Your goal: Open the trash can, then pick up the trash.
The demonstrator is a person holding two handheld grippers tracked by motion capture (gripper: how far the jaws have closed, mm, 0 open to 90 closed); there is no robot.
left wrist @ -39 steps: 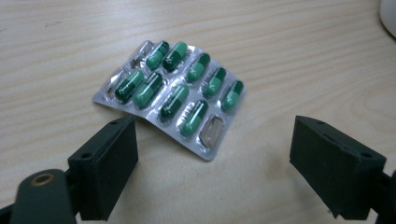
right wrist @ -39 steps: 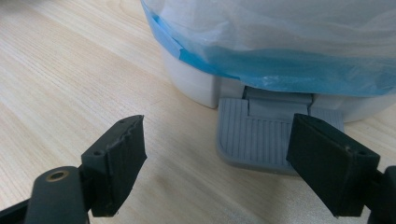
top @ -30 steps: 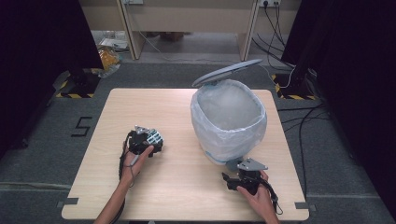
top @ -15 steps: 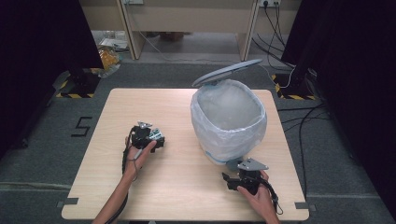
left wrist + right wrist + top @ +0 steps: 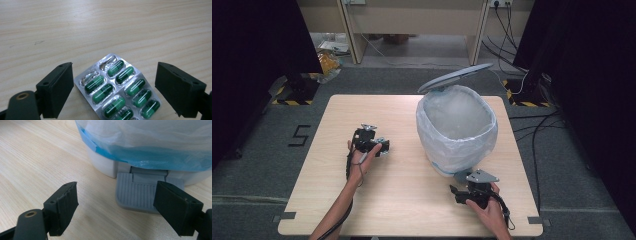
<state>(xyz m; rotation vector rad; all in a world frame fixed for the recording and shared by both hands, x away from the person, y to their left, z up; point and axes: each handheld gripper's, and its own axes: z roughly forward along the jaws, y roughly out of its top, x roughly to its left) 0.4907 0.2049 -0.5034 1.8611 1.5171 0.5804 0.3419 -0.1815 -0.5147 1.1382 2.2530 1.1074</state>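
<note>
Left gripper (image 5: pixel 115 95): jaws wide apart, astride the blister pack (image 5: pixel 117 87), mid-desk; flat foil could slip.
Right gripper (image 5: pixel 115 212): gaped empty before the bin pedal (image 5: pixel 140 195); lid might drop.

The bin (image 5: pixel 457 132) is set on the right half of the surface (image 5: pixel 407 200), its lid (image 5: pixel 455 76) raised behind it and its pedal (image 5: pixel 140 192) lying at its near side. The blister pack (image 5: pixel 117 87) is laid flat on the surface's left half, well apart from the bin. The pack is flanked by the left gripper's (image 5: pixel 113 92) jaws; the right gripper (image 5: pixel 117 212) is placed just before the pedal.
</note>
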